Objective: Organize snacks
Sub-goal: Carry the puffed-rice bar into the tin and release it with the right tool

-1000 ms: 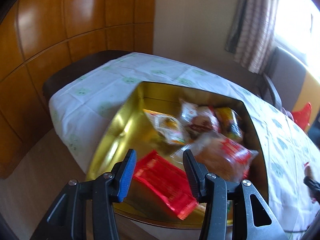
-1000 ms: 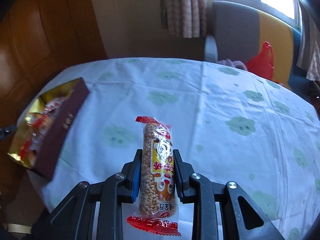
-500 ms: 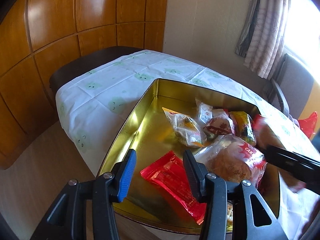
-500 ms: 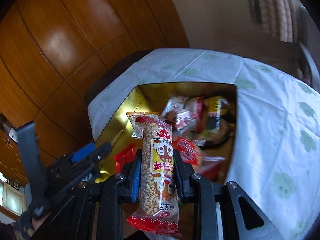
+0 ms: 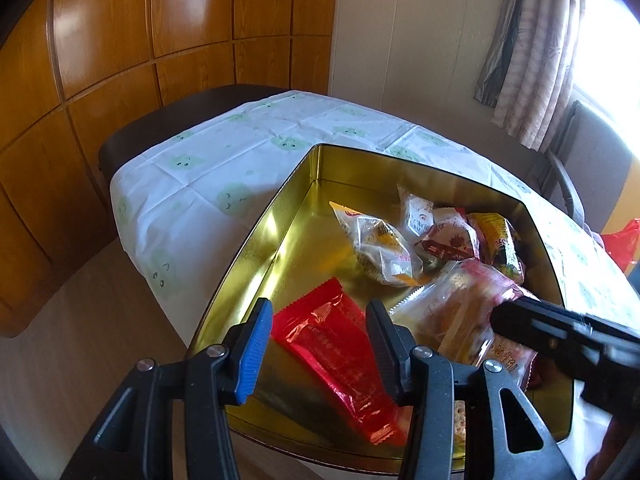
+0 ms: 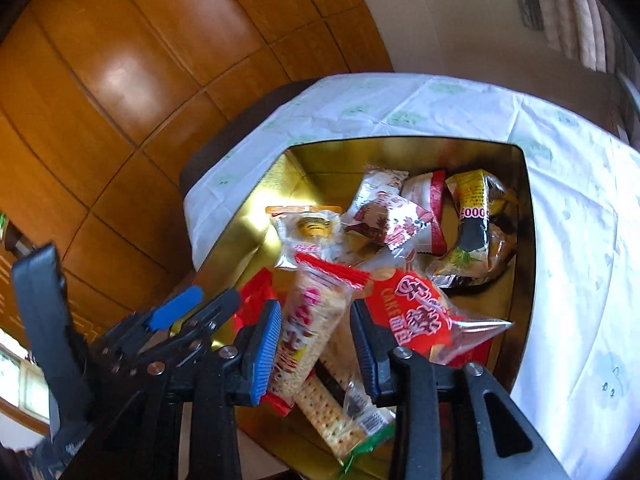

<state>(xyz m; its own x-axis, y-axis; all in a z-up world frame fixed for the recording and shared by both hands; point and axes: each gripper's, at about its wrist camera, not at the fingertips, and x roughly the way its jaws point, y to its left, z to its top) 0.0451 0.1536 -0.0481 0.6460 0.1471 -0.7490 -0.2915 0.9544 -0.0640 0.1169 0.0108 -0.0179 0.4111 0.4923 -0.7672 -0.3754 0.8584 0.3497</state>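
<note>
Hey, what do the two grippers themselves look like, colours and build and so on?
Both match: the left gripper and right gripper have black plastic frames with triangular cut-outs and silver screws at the joints. Each carries one ribbed bright-blue pad and one ribbed dark pad. No cables or markings show.

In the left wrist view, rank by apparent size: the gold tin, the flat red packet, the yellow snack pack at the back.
1. gold tin, far the largest.
2. flat red packet, though nearness to the camera inflates it.
3. yellow snack pack, smallest, but farther off and partly hidden, so true size is unsure.
</note>
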